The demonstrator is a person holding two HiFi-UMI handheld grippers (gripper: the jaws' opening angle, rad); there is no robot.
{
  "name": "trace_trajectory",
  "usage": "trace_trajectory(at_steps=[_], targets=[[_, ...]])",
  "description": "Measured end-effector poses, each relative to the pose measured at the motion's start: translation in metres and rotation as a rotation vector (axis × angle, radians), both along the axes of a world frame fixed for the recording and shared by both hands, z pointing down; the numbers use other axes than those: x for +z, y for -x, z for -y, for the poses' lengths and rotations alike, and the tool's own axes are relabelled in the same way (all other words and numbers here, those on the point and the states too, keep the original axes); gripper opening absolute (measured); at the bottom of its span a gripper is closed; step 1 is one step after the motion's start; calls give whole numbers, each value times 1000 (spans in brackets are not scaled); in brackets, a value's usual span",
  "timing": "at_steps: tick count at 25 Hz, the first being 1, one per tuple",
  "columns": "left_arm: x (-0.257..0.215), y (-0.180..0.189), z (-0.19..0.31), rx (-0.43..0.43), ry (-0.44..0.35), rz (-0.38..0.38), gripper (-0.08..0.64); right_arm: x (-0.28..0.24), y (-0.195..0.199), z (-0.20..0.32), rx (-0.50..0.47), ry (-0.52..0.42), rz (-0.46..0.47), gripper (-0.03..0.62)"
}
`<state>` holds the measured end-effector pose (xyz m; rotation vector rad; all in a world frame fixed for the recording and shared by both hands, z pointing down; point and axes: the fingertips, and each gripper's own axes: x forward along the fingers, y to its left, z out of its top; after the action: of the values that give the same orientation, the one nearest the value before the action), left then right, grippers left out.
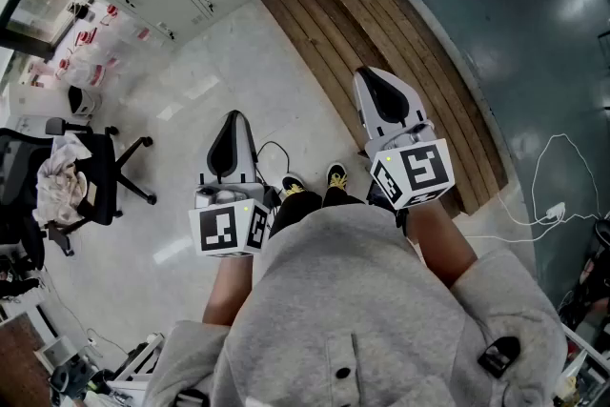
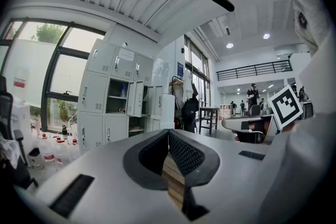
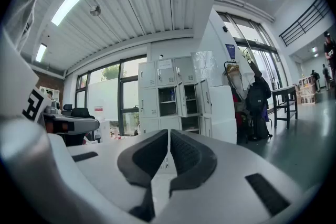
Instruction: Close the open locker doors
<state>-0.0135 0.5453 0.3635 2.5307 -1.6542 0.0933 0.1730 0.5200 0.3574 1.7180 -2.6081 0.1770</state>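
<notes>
Reads as the approach step, with no door touched yet. Holds the left gripper (image 2: 169,132) and the right gripper (image 3: 168,132) out in front, roughly level. Keeps both sets of fingers closed tip to tip, with nothing pinched between them. Shows only brown slatted wooden flooring (image 2: 173,181) through the gap behind the left tips.

Faces a tall bank of pale grey metal lockers (image 3: 168,94) standing well ahead, beside large windows. Finds at least two open locker doors (image 3: 182,99) swung outward in the middle row, with dark open compartments next to them. Suggests one more open compartment lower down, though too small to count with certainty. Hangs dark bags and coats (image 3: 257,102) just to the right of the bank.

Places the lockers well apart from both pairs of fingers:
- In the right gripper view, sits almost straight above the fingertips.
- In the left gripper view, sits up and off to the left of them.

Calls next, most likely, for these moves:
- Walking closer until a door comes within reach.
- Setting closed fingertips flat against the outer face of an open door, near its free edge.
- Pushing it round on its hinge until flush with the frame.

Needs no opening of the fingers for that, since a push with closed tips should do. Risks a glancing slip if pressed too near the hinge side.
</notes>
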Motion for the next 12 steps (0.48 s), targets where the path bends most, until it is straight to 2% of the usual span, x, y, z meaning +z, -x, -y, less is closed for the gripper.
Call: trace_trajectory(at_steps=[12], targets=[[-9, 22, 40, 8, -38, 11, 11, -7, 29, 35, -9, -30, -6, 35]])
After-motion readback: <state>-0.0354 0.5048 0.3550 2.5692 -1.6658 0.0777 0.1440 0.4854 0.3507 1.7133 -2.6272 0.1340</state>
